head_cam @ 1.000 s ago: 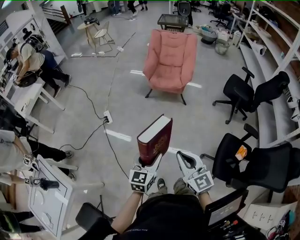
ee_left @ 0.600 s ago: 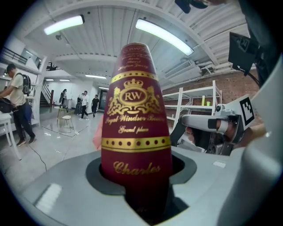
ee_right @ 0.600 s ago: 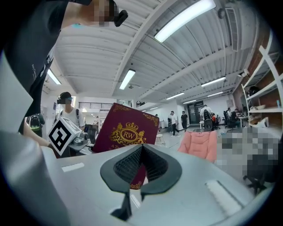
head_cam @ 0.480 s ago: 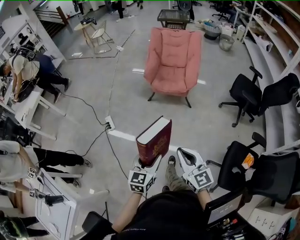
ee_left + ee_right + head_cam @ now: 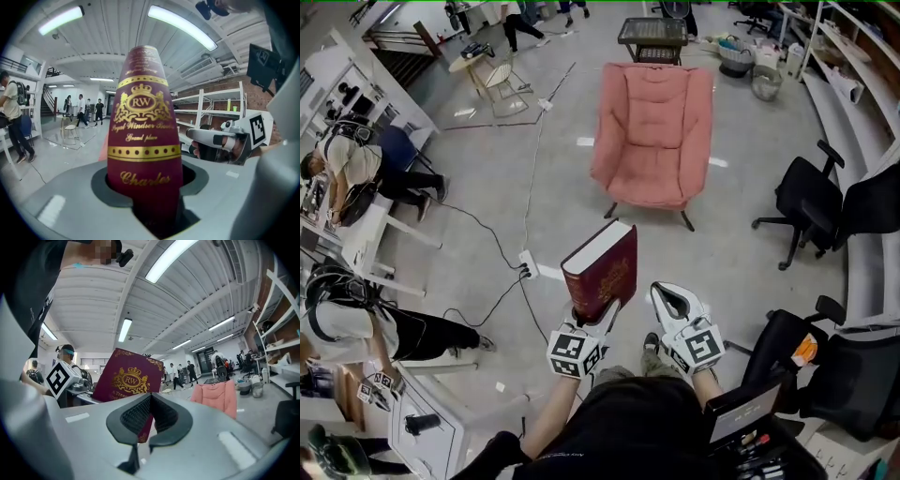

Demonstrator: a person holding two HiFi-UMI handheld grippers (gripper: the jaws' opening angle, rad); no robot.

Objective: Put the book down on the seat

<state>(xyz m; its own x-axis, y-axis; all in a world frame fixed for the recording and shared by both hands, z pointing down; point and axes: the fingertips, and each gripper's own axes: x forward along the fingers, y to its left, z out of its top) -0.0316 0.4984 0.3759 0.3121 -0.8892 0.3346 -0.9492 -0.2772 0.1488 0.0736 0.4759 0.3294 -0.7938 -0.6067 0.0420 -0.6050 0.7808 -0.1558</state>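
At lower centre the left gripper (image 5: pixel 595 323) pinches the maroon book (image 5: pixel 602 272) upright by its bottom edge; the right gripper (image 5: pixel 672 302) beside it is pressed together, empty. The pink armchair (image 5: pixel 654 103) stands well apart at upper centre, so carry the book steadily and lay it flat on the seat (image 5: pixel 649 180).

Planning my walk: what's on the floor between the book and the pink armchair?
Only bare floor between book and armchair, in the head view.
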